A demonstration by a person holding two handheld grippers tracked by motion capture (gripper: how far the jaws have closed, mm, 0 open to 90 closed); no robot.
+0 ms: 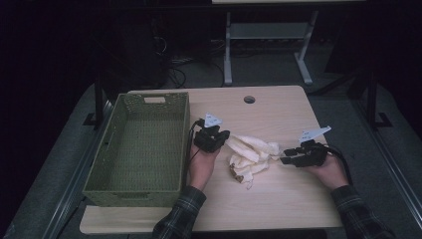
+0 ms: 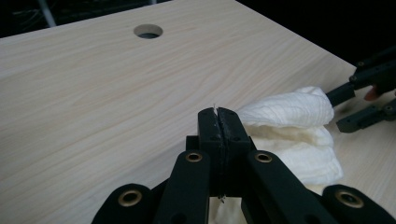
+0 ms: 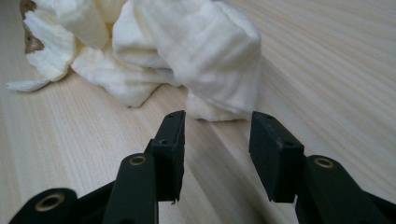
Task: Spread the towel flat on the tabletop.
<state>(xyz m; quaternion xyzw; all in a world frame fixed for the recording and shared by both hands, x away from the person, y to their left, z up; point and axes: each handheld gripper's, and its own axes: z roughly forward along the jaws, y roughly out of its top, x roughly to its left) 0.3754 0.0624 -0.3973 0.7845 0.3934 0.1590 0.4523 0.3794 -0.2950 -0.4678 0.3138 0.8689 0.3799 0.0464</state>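
High view: the white cloth point(image 1: 251, 157) lies crumpled on the table point(image 1: 278, 199) between the two grippers, with the green basket point(image 1: 142, 144) standing on the far side of the left gripper point(image 1: 223, 138), away from the cloth. The left gripper has its jaws pressed fully together; the left gripper view shows a thin sliver of white at their tips, so they appear to pinch an edge of the cloth, though how much fabric is caught cannot be told. The right gripper point(image 1: 284, 158) has its jaws parted with nothing between them; in the right gripper view the nearest fold of the cloth point(image 3: 205, 51) sits just ahead of the tips of the right gripper point(image 3: 217, 122) and slightly above the gap. The step in hand is judged to be taking a second hold on the cloth. To do it well, advance the right jaws until the fold lies fully between the pads, keep the lower pad close to the table, then close; hold the left pinch steady so the fabric does not slide away. The left gripper view shows the cloth point(image 2: 294, 126) stacked in layers beyond the closed tips of the left gripper point(image 2: 218, 113), and the right gripper point(image 2: 348, 109) open at its far end. The high view alone gives the basket and the cloth's whole outline.
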